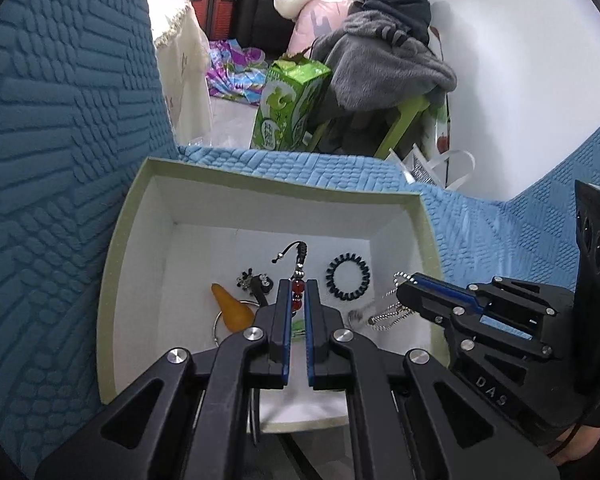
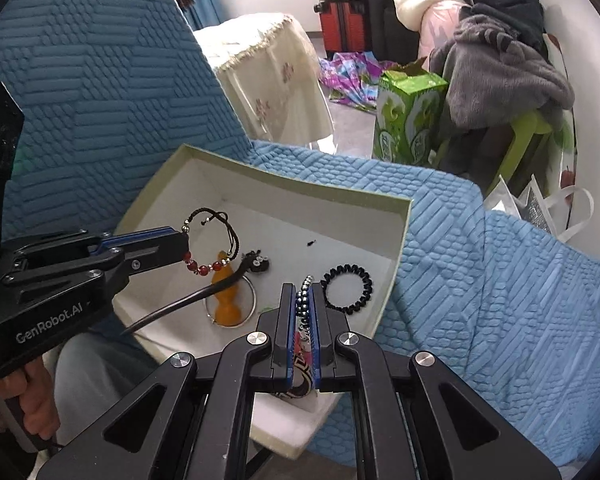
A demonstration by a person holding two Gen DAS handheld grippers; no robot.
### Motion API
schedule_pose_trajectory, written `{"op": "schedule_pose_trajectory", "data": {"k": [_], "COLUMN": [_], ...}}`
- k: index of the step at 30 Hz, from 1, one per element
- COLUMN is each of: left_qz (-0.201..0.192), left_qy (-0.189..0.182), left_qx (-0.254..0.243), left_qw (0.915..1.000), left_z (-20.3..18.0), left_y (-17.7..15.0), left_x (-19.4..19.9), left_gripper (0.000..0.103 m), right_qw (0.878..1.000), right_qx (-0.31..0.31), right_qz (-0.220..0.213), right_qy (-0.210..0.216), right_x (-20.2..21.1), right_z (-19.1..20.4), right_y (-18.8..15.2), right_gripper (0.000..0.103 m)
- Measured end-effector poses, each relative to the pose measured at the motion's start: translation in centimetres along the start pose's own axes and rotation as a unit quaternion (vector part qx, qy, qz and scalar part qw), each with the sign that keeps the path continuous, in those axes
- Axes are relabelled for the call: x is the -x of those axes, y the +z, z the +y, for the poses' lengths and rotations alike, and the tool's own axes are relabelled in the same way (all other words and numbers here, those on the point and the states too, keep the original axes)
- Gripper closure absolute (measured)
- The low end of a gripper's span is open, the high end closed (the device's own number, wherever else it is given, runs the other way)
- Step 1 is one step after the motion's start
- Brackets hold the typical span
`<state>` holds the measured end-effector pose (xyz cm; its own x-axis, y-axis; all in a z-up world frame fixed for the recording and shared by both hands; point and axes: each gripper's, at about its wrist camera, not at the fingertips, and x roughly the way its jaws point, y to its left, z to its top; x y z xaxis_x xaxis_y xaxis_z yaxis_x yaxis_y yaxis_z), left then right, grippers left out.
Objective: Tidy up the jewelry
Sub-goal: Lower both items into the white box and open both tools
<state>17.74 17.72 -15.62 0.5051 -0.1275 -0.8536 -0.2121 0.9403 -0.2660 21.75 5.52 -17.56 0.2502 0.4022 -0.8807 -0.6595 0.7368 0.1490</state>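
While my left gripper (image 2: 186,242) pinches the red-bead bracelet (image 2: 204,267) above the box's (image 1: 260,170) left half, I should lower it before letting go, clear of the orange pendant (image 2: 226,304). My right gripper (image 2: 305,296) is clamped on a silver bead chain (image 1: 388,314) near the right wall; bare floor lies toward the far corner beyond the black hair tie (image 2: 348,290).

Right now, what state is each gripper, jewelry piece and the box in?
Left gripper: shut on the red-bead black-cord bracelet, lifted.
Right gripper: shut on the silver ball chain.
Pale green cardboard box: open.
Black spiral hair tie: lying flat on box floor.
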Motion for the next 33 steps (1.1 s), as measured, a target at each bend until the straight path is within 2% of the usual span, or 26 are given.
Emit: {"op": "schedule_pose_trajectory", "data": {"k": [9, 12, 13, 14, 16, 17, 18, 23, 27, 29, 33], "left_qz": [0.003, -0.007, -0.010, -0.014, -0.023, -0.032, -0.044, -0.095, -0.129, -0.143, -0.175], "left_qy": [-0.003, 0.008, 0.009, 0.011, 0.014, 0.018, 0.019, 0.004, 0.009, 0.010, 0.016], "left_qx": [0.015, 0.017, 0.018, 0.019, 0.020, 0.020, 0.021, 0.014, 0.011, 0.009, 0.005], "left_qw": [0.9999, 0.9998, 0.9997, 0.9996, 0.9994, 0.9991, 0.9986, 0.9954, 0.9915, 0.9897, 0.9844], "left_z": [0.8, 0.7, 0.6, 0.6, 0.3, 0.1, -0.1, -1.4, -2.5, -3.0, -4.4], "left_y": [0.3, 0.5, 0.6, 0.6, 0.8, 0.8, 0.8, 1.1, 1.2, 1.3, 0.8], "left_x": [-0.3, 0.7, 1.1, 1.7, 2.8, 3.6, 4.6, 9.4, 13.7, 15.5, 19.0], "left_gripper": [0.098, 0.098, 0.098, 0.096, 0.081, 0.066, 0.054, 0.054, 0.052, 0.052, 0.050], "right_qw": [1.000, 1.000, 1.000, 1.000, 1.000, 1.000, 1.000, 0.998, 0.994, 0.991, 0.985], "right_qx": [-0.009, -0.016, -0.018, -0.021, -0.020, -0.019, -0.019, -0.026, -0.026, -0.027, -0.027], "right_qz": [0.018, 0.012, 0.007, 0.002, -0.008, -0.011, -0.018, -0.062, -0.103, -0.126, -0.166], "right_qy": [-0.005, -0.010, -0.008, -0.008, -0.009, -0.010, -0.012, -0.021, -0.032, -0.037, -0.032], "right_x": [-1.1, -0.4, 0.1, 0.6, 1.9, 2.3, 3.2, 8.0, 13.4, 16.0, 20.7], "right_z": [-0.3, -0.5, -0.6, -0.6, -0.6, -0.7, -0.7, -1.3, -1.6, -1.5, -1.2], "right_y": [-0.1, 0.1, 0.1, 0.1, 0.3, 0.4, 0.4, 0.8, 1.1, 1.2, 0.8], "right_gripper": [0.097, 0.087, 0.081, 0.080, 0.080, 0.080, 0.080, 0.067, 0.064, 0.052, 0.051]}}
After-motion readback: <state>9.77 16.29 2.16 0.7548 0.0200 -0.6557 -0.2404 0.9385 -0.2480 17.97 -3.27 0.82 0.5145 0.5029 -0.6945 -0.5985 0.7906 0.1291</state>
